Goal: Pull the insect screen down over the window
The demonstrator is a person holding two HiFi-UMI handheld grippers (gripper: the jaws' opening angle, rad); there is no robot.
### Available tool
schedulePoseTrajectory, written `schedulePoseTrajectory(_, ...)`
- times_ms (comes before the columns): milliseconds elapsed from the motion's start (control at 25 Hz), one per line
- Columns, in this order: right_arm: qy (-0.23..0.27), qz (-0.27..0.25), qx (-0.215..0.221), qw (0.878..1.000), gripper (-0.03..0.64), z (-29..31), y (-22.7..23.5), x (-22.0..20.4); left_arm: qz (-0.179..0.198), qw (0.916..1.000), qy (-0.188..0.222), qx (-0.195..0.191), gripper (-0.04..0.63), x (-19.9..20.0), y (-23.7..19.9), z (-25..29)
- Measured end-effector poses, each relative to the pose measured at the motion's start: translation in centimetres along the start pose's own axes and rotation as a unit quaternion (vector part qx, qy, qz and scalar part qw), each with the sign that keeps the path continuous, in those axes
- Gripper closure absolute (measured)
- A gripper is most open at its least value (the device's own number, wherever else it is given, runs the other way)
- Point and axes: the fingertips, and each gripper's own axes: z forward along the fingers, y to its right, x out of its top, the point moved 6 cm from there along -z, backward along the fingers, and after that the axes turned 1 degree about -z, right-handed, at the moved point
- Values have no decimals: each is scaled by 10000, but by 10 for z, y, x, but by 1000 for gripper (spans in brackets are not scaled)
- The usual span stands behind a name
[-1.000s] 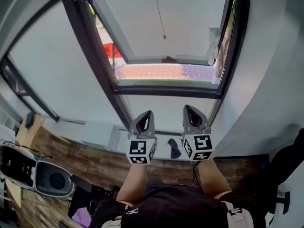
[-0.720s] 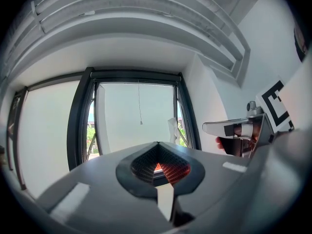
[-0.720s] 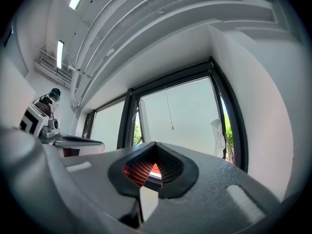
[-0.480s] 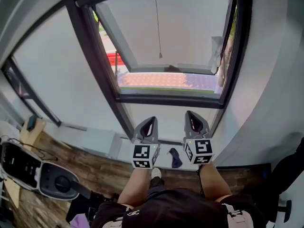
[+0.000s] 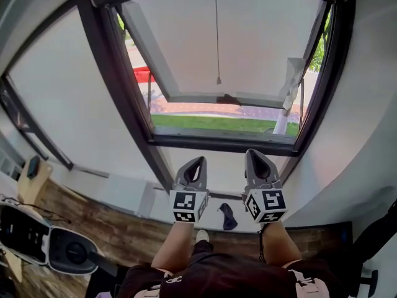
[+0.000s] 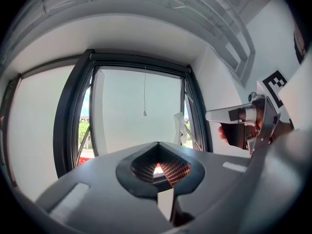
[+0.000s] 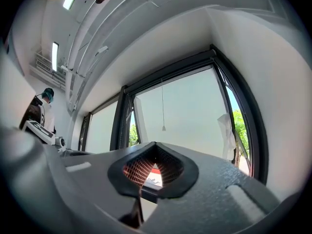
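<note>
Insect screen [image 5: 260,42] partway down window [image 5: 118,85], wood floor [image 5: 118,219] below; left hand-held gripper [image 5: 196,161], right hand-held gripper [image 5: 254,155] closed, empty.

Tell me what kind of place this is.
Probably a room in an office or workshop. The view is indoors at a large dark-framed window with a part-lowered screen and a pull cord. There is wood-look floor below and grass outside.

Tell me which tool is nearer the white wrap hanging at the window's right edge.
Right. The right tool is just below and left of the white wrap; the left tool is farther left, nearer the dark centre post.
</note>
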Motion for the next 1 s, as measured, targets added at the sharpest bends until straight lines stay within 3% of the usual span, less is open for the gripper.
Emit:
schedulePoseTrajectory(760,11,-393,-697,9968,614,158,14,-14,36,9981,313,-531,577,23,-128,123)
schedulePoseTrajectory(1000,-237,-604,-940,9935,615,182,27,-18,37,9961,298,-830,577,24,-148,150)
